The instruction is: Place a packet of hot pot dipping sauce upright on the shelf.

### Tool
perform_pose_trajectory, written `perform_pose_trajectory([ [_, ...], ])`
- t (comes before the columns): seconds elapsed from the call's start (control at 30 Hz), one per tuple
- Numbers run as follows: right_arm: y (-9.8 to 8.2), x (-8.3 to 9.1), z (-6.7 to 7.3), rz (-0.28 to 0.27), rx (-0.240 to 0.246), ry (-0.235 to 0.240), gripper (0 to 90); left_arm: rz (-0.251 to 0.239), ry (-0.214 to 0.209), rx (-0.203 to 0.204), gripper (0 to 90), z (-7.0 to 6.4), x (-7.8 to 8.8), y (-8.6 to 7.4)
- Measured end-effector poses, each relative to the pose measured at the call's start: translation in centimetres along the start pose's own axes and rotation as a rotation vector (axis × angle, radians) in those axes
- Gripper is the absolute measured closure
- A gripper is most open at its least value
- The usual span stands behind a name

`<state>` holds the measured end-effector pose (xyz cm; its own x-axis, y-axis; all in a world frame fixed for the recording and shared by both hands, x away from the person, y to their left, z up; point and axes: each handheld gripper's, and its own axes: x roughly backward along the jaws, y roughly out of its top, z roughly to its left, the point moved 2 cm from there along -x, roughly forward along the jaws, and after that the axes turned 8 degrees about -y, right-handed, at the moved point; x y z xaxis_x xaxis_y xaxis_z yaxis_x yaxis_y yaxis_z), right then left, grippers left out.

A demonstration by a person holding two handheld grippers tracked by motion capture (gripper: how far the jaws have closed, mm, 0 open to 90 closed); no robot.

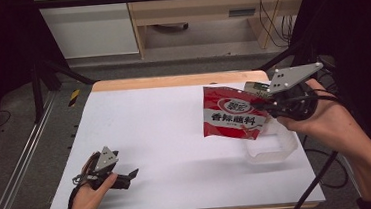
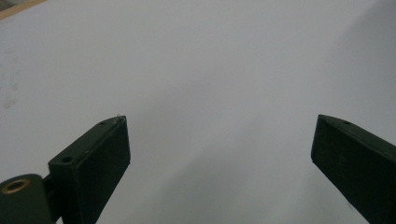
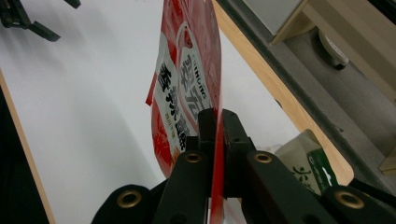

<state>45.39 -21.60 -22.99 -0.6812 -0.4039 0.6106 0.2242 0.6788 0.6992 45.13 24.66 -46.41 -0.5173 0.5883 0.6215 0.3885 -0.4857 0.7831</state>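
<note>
A red and white seasoning packet (image 1: 232,113) hangs in the air over the right half of the white table (image 1: 165,131). My right gripper (image 1: 269,107) is shut on its right edge. In the right gripper view the jaws pinch the packet (image 3: 187,84) edge-on, with my right gripper (image 3: 215,116) closed tight on it. My left gripper (image 1: 131,175) rests low at the front left of the table, held by a hand. In the left gripper view my left gripper (image 2: 219,126) stands open over bare white surface, nothing between its fingers.
A clear plastic container (image 1: 273,145) sits on the table below the right hand. A green and white packet (image 3: 306,163) lies near the table's far right edge, also seen as the green packet (image 1: 255,87) behind the red one. Wooden table edge (image 1: 171,80) runs along the back.
</note>
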Motion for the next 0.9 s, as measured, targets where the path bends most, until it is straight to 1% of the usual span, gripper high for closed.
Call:
perform_pose_trajectory([
  [0.13, -0.7, 0.4, -0.5, 0.007, -0.011, -0.017, 90.0, -0.003, 0.002, 0.003, 4.4, 0.1, 0.0, 0.0],
  [0.33, -2.4, 0.4, -1.3, 0.038, -0.038, -0.045, 90.0, 0.003, -0.001, 0.003, 4.4, 0.1, 0.0, -0.1],
  [0.57, -4.2, 0.7, -2.1, 0.055, -0.07, -0.064, 90.0, 0.007, 0.0, 0.003, 4.4, 0.2, 0.0, -0.2],
  [0.7, -4.8, 1.0, -2.6, 0.059, -0.087, -0.076, 90.0, 0.004, 0.0, 0.004, 4.4, 0.2, 0.0, -0.2],
  [0.9, -5.3, 1.2, -2.8, 0.063, -0.098, -0.083, 90.0, 0.004, 0.0, 0.004, 4.4, 0.2, 0.0, -0.2],
])
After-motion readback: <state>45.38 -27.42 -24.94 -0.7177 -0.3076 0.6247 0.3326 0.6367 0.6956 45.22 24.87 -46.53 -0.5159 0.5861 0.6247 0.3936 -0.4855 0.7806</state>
